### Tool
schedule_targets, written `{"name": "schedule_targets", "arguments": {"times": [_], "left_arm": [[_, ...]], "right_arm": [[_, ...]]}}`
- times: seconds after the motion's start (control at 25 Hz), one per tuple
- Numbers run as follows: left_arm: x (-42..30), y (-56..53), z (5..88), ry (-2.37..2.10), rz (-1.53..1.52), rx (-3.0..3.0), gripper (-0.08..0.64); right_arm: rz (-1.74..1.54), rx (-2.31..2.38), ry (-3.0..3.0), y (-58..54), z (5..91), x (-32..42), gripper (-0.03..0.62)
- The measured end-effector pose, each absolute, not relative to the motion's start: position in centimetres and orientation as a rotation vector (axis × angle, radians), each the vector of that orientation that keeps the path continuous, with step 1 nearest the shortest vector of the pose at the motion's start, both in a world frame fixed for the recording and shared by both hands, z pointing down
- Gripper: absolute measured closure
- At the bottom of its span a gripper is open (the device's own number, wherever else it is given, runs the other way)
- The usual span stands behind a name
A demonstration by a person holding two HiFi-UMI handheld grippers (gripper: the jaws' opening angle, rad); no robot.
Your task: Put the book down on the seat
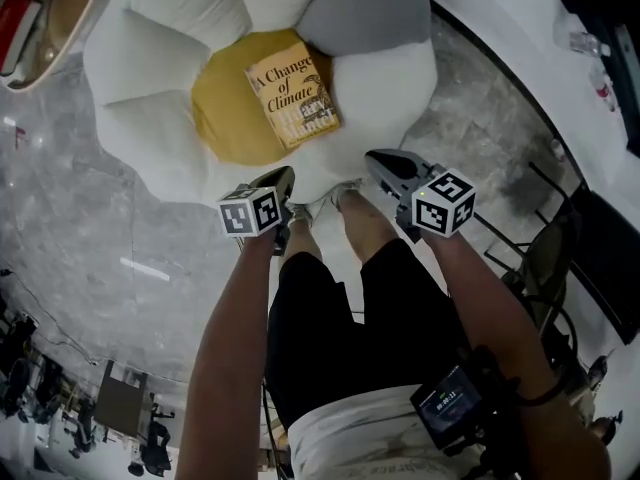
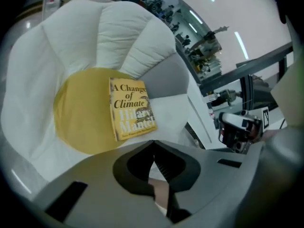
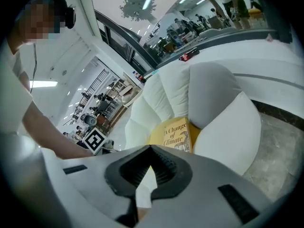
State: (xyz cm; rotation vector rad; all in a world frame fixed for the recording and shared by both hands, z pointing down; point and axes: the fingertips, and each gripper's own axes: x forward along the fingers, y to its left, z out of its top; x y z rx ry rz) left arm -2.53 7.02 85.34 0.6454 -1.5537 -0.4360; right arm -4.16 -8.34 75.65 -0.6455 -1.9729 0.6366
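A yellow book (image 1: 293, 90) lies flat, cover up, on the yellow round seat (image 1: 225, 108) of a white flower-shaped chair (image 1: 150, 58). Nothing holds it. My left gripper (image 1: 287, 176) hangs in front of the chair's near edge, shut, with nothing between its jaws. My right gripper (image 1: 376, 158) is beside it, also shut and empty. In the left gripper view the book (image 2: 130, 109) rests on the seat (image 2: 80, 113) beyond the closed left gripper (image 2: 153, 144). The right gripper view shows the book (image 3: 175, 134) past the closed right gripper (image 3: 150, 147).
One grey petal (image 1: 365, 8) stands behind the book. The person's legs and feet (image 1: 345, 196) stand right at the chair's near edge. A black chair frame (image 1: 590, 258) is to the right, on grey marble floor (image 1: 100, 238). A white counter (image 1: 520, 38) runs along the upper right.
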Motion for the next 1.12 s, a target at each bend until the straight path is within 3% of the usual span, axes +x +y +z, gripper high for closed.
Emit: {"name": "schedule_targets", "arguments": {"times": [0.88, 1.12], "left_arm": [[0.9, 13.6, 65.2, -1.707, -0.380, 0.930, 0.549], [-2.2, 14.9, 59.1, -1.791, -0.307, 1.015, 0.549]], "right_arm": [[0.492, -0.667, -2.065, -3.4, 60.8, 2.6, 0.577], [0.483, -0.683, -2.165, -2.4, 55.3, -0.4, 0.577]]}}
